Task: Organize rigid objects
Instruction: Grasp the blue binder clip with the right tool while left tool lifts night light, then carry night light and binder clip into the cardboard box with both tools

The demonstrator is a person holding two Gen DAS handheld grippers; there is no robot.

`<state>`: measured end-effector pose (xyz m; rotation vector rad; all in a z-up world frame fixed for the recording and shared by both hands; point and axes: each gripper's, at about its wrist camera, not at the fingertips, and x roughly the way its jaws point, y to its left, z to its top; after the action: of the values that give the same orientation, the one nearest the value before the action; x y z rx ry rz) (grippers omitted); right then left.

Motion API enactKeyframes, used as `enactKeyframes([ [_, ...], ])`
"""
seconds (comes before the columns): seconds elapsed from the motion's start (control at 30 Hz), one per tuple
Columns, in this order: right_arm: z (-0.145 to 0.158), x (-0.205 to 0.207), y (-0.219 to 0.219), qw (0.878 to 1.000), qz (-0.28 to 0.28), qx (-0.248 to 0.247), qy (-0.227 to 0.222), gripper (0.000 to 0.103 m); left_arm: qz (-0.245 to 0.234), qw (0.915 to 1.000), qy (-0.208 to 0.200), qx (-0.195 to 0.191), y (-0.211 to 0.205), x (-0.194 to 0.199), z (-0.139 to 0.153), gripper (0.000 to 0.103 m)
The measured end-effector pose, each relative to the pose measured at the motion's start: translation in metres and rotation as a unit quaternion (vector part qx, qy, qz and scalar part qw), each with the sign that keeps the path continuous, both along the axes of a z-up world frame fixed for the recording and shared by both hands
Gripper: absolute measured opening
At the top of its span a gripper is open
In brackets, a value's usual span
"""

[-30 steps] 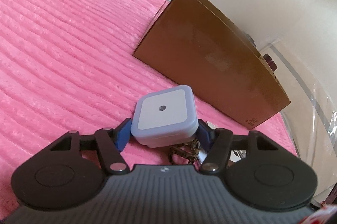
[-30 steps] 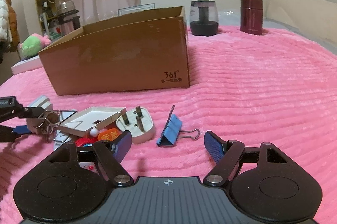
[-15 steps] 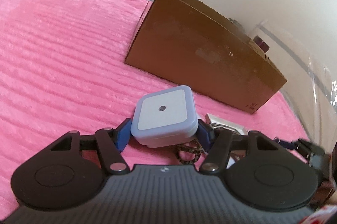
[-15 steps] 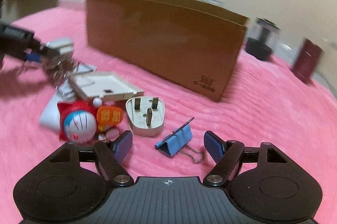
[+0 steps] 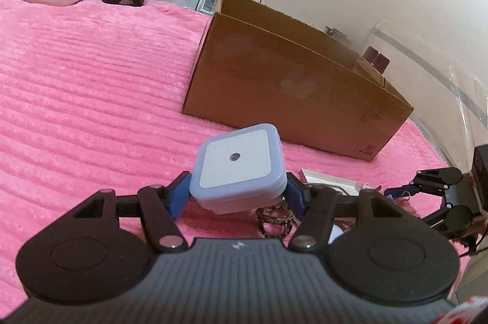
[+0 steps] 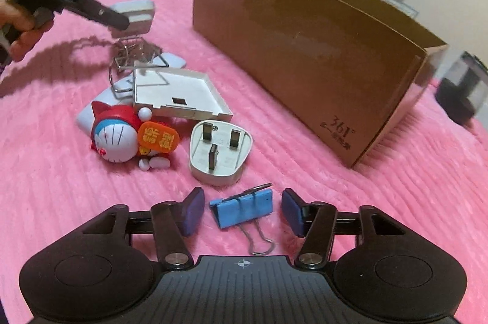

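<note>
On the pink plush blanket (image 6: 305, 177), taken from left to right in the right wrist view, the left gripper (image 6: 128, 19) hangs above the pile, raised by a hand (image 6: 21, 28). It is clamped on a pale blue square night light (image 6: 134, 11), with a tangle of wire clips (image 6: 134, 52) dangling below it. The left wrist view confirms both blue pads pressing the light's sides (image 5: 238, 168). Compared with a second ago the grip is unchanged; the wrist has rolled, so the open cardboard box (image 5: 292, 80) now sits more level ahead of it.

Next in line lie a red-and-blue cat figurine (image 6: 122, 138), a shallow white tray (image 6: 180, 92) behind it, and a white three-pin plug (image 6: 219, 153), prongs up. None of these has shifted.

Nearest the camera, the right gripper (image 6: 242, 212) has changed most. A second ago the blue binder clip (image 6: 244, 209) lay ahead of wide-spread fingers. Now it lies between them, wire handles pointing back toward the camera, and the jaws are closing on it. A narrow gap remains on each side, so the pads do not yet press it.

At far right stands the cardboard box (image 6: 320, 55), well apart from the clip.

Assessment: one item is secured and ready for carriage to the box, a second is about to be gripped. Three loose items remain. The trailing wire clips may drop in transit.
</note>
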<state>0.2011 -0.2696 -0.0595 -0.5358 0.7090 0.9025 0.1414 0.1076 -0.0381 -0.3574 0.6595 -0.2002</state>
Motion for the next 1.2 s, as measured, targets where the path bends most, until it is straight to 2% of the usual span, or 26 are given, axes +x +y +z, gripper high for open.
enactKeyframes([
  [0.1, 0.003, 0.006, -0.002, 1.0, 0.017, -0.005, 0.014, 0.042, 0.001, 1.0, -0.001, 0.004, 0.0, 0.0, 0.002, 0.06],
  [0.23, 0.005, 0.005, -0.004, 1.0, 0.015, -0.008, 0.015, 0.042, 0.003, 0.9999, -0.003, 0.009, -0.001, -0.001, 0.006, 0.06],
  [0.37, 0.012, -0.001, -0.012, 0.999, -0.038, 0.023, 0.017, 0.041, 0.001, 0.9998, -0.009, 0.016, -0.002, -0.003, 0.012, 0.06],
  [0.47, 0.018, -0.007, -0.019, 0.992, -0.105, 0.071, 0.024, 0.041, -0.005, 0.9995, -0.016, 0.028, -0.006, -0.007, 0.018, 0.06],
  [0.6, 0.029, -0.019, -0.032, 0.966, -0.199, 0.155, 0.046, 0.041, -0.016, 0.9986, -0.026, 0.043, -0.013, -0.011, 0.029, 0.06],
  [0.77, 0.047, -0.036, -0.037, 0.924, -0.283, 0.25, 0.061, 0.041, -0.028, 0.9962, -0.039, 0.072, -0.026, -0.015, 0.046, 0.06],
  [0.9, 0.065, -0.042, -0.031, 0.909, -0.304, 0.279, 0.063, 0.041, -0.036, 0.9945, -0.046, 0.086, -0.033, -0.017, 0.06, 0.06],
  [1.0, 0.078, -0.044, -0.027, 0.906, -0.306, 0.285, 0.062, 0.041, -0.044, 0.9932, -0.052, 0.095, -0.036, -0.016, 0.07, 0.06],
  [1.2, 0.11, -0.037, -0.024, 0.917, -0.293, 0.268, 0.037, 0.041, -0.068, 0.9892, -0.065, 0.113, -0.037, -0.009, 0.092, 0.06],
])
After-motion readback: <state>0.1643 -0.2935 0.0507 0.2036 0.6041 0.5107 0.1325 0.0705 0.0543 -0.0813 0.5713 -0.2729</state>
